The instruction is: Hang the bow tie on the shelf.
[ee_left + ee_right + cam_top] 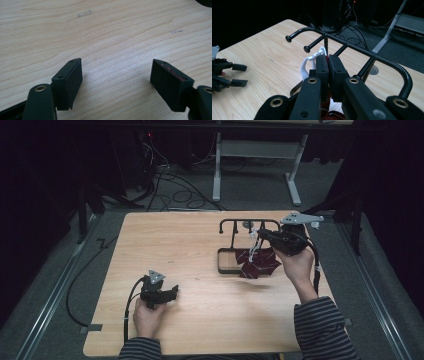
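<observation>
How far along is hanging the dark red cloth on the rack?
Done: right gripper is shut on the dark red cloth near its white loop and has it off the table.
In hand: carrying it at the black peg rack.
Left: loop over a peg.
Left gripper rests open on the table.

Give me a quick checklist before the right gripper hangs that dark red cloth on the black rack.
1. Right gripper shut on the cloth's white loop: ok.
2. Cloth off the table: not ok, its lower part seems to rest on the rack base.
3. Pegs free: ok, nothing hangs on them.
4. Loop open enough for a peg: cannot tell.
5. Rack upright: ok.
6. Left gripper open, well away from the rack: ok.
</observation>
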Motion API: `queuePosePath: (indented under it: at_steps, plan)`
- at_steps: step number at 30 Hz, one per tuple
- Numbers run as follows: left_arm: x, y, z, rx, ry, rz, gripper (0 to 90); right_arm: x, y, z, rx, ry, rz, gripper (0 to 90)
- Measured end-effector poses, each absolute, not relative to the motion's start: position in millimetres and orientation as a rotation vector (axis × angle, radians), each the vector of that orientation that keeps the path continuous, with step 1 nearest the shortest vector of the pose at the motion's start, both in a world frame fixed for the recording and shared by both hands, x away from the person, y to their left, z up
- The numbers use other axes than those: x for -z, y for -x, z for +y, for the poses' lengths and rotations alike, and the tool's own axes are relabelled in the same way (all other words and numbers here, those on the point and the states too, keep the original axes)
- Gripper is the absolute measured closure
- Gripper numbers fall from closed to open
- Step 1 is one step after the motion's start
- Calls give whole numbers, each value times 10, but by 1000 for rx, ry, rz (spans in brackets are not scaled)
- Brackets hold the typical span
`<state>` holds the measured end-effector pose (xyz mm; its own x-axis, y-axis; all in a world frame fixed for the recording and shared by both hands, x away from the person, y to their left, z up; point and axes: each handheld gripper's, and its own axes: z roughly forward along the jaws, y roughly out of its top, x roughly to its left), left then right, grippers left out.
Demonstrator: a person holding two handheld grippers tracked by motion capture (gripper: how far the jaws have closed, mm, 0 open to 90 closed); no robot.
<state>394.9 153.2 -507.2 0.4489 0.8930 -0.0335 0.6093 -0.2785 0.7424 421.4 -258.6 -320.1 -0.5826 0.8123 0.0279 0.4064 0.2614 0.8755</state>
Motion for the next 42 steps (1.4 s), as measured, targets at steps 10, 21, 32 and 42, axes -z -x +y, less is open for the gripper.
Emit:
queuePosePath:
  at_steps: [10, 21, 32, 42]
  plan:
    - [5072, -3949, 1532, -517, -2001, 1255, 263, 3206, -4311, -2548, -1253, -1124, 2103, 890]
    - [5071, -3949, 1533, -515, -2002, 1255, 263, 3194, -4405, -2507, -1239, -1130, 2099, 889]
    - [5071, -3949, 1533, -516, -2001, 1255, 263, 3206, -4472, -2438, -1219, -1126, 2110, 889]
    - [5071, -3949, 1534, -515, -2001, 1255, 263, 3188, -4571, -2378, -1194, -1130, 2111, 889]
